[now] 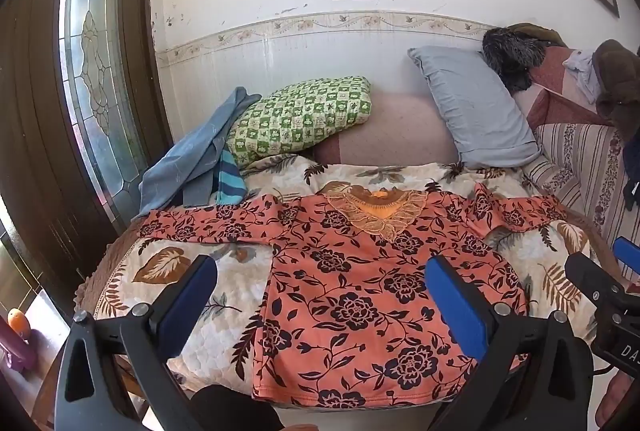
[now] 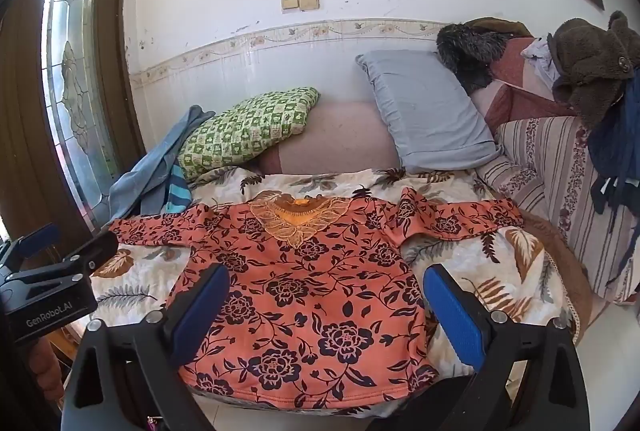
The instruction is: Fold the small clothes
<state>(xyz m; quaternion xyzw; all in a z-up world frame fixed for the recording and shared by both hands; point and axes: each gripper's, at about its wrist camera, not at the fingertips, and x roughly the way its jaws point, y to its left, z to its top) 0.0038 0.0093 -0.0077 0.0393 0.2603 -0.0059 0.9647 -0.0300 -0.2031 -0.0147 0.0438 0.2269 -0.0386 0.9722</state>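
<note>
The shirt (image 1: pixel 360 295) lies flat (sleeves spread) on the quilt (image 1: pixel 176 271); left gripper (image 1: pixel 322 295) and right gripper (image 2: pixel 326 305) hover above its hem, jaws wide, holding nothing.

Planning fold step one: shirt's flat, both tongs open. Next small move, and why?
Probably lower the left tongs onto the left sleeve to fold it inward. The floral shirt lies spread flat, sleeves out, unfolded; the right tongs also hover open, holding nothing.

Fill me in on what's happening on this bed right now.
A person holds two grippers over an orange flowered blouse spread flat, sleeves out, on a leaf-print bedspread. The left gripper and right gripper are both open and hold nothing. No fold shows yet. Pillows and loose clothes lie behind it.
</note>
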